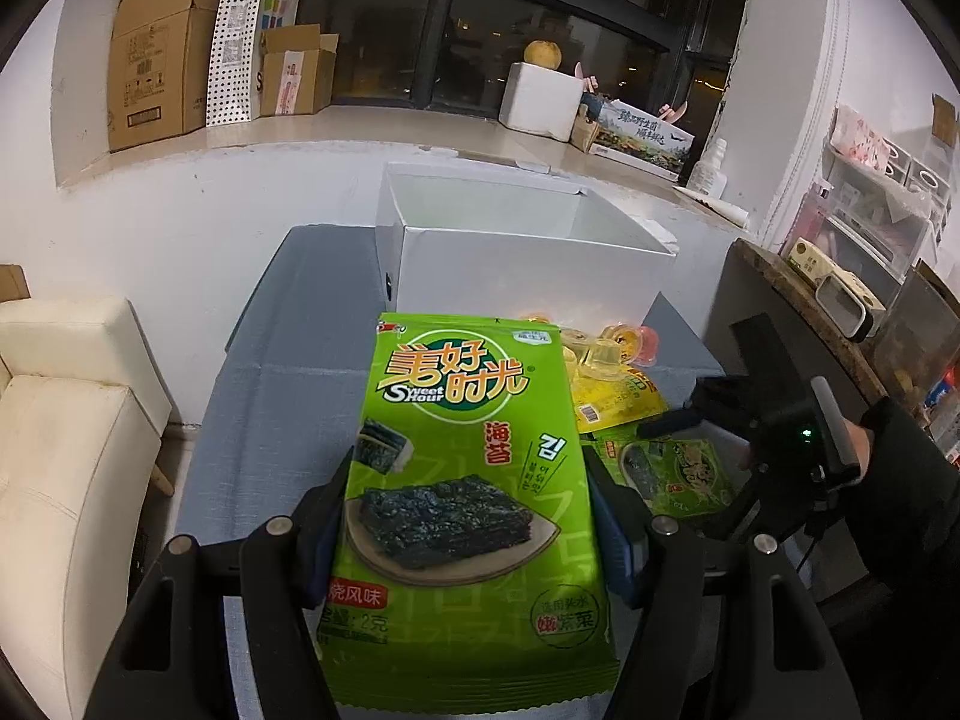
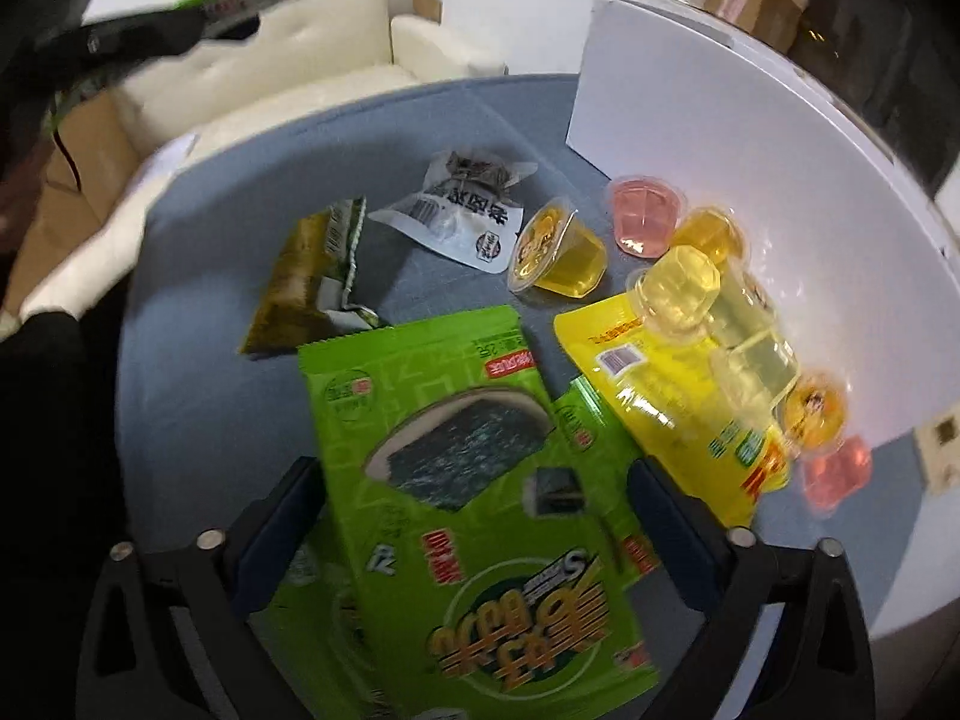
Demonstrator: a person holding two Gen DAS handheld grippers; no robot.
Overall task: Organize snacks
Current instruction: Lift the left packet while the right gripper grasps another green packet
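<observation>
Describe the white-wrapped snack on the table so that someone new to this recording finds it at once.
Start at the white box on the grey tablecloth. Left of its near corner lies a crumpled white packet with black characters and a barcode. It is the only white wrapper: its neighbours are jelly cups and green seaweed packs.

- The open white cardboard box (image 1: 522,252) stood at the far end of the grey-clothed table (image 1: 270,396).
- Small clear plastic jelly cups (image 2: 684,282) lay just before the box, touching its front wall.
- A yellow foil snack pouch (image 2: 654,396) lay before the box, partly under the cups.
- A white printed snack packet (image 2: 462,216) lay left of the cups, before the box.
- A green seaweed packet (image 2: 474,480) lay nearer than the pouch, before the box.
- Another green seaweed packet (image 1: 468,480) was above the table, before the box.
</observation>
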